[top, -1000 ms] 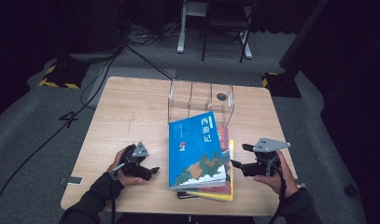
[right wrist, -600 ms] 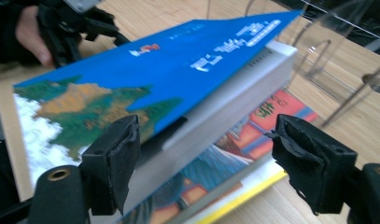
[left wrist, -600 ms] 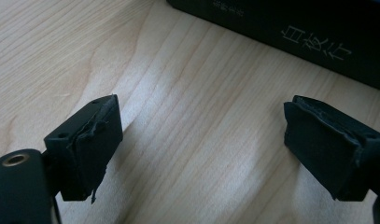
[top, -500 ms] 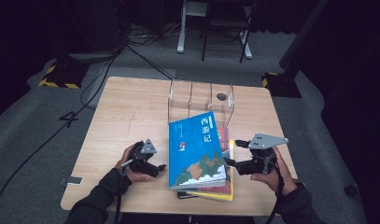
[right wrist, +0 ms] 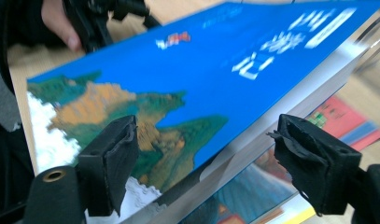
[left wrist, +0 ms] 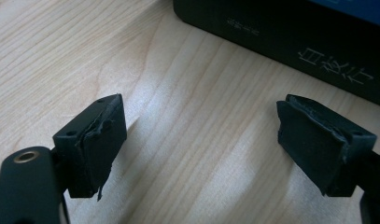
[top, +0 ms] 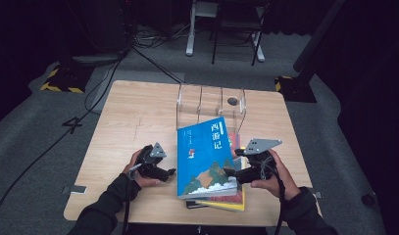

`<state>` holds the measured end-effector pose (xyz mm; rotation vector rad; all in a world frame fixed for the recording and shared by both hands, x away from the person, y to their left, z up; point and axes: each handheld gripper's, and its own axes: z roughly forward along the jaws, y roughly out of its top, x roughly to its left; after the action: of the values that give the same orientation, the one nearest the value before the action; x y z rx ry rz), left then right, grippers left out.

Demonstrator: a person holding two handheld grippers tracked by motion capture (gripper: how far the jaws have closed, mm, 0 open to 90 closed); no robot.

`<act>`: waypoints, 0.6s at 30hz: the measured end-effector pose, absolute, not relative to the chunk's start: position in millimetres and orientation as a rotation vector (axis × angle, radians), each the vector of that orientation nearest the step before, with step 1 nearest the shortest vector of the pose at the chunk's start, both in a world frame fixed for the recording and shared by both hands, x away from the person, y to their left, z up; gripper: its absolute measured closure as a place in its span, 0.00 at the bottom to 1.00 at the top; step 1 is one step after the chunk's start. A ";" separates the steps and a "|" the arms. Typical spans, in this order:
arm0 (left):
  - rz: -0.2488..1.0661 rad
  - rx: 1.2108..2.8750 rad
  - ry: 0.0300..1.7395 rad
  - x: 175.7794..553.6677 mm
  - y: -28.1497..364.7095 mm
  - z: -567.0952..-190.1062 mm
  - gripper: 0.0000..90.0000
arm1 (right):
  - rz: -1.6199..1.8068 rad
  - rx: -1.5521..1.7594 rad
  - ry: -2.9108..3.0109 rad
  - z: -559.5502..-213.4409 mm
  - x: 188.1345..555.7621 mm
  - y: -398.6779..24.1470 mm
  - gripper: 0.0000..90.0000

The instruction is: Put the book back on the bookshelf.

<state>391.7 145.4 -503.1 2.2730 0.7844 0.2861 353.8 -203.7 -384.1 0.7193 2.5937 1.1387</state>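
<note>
**Both tongs close in on the blue book from either side**

The right tongs (top: 230, 172) stand wide open at the blue book (top: 207, 157), one jaw above its cover and the other below its page edge, as the right gripper view shows. The pads do not press yet, so I read this as lining up for a pinch on the book's right edge, not a grip. Its jaws have just been opening a little, with the book's edge between them.

The left tongs (top: 170, 172) sit just beside the blue book's left edge, low over the tabletop (top: 133, 112). They too are open and hold nothing; in the left gripper view only bare wood lies between the jaws, with the spine of a black book (left wrist: 281, 32) just ahead. They have just been narrowing slightly.

The blue book lies on top of a small stack (top: 221, 201), skewed on it, its far end toward the clear rack (top: 210, 100). That rack, just beyond the book, has empty upright slots, so the book is probably meant to stand there.
</note>
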 end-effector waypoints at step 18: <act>0.326 2.132 0.808 427.6 134.2 -492.0 0.37 | 1.210 0.809 2.867 -413.5 390.4 -207.7 0.10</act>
<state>427.6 134.2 -492.0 2.1320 0.8077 0.3256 390.4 -207.7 -413.5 0.8088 2.8666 1.2101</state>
